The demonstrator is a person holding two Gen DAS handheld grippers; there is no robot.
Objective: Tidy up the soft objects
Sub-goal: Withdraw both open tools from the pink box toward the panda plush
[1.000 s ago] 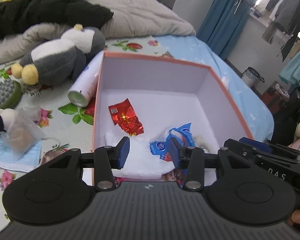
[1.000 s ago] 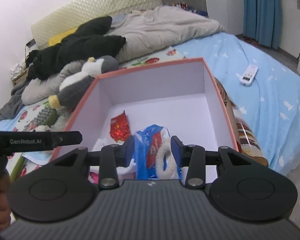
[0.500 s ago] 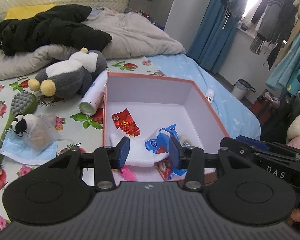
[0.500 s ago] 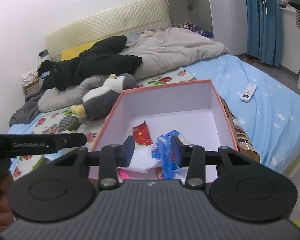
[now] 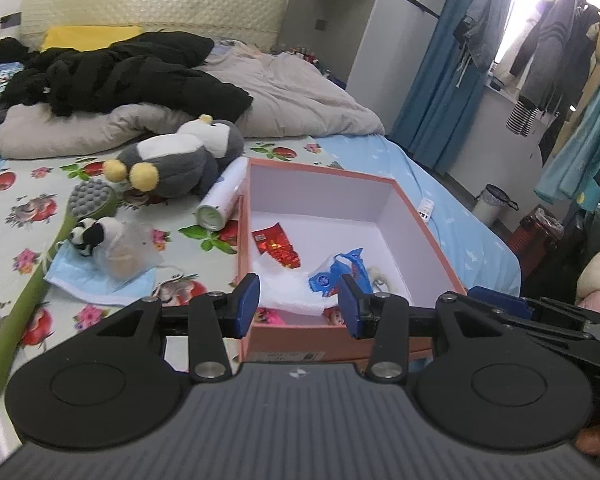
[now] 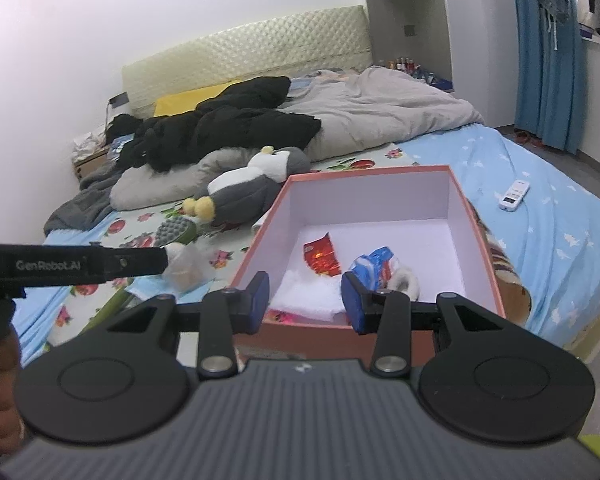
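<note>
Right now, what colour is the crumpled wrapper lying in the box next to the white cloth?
Red, with shiny gold print: the wrapper shows best in the left wrist view, on the box floor.

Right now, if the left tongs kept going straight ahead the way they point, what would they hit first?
Probably the white cloth at the near end of the open box, since it shows between the open left tongs. They may clip the box's near wall first; depth is unclear.

Even, soft daylight; the window (image 5: 540, 20) at far right glares white. Fisheye bends the edges; both views sharp.
</note>
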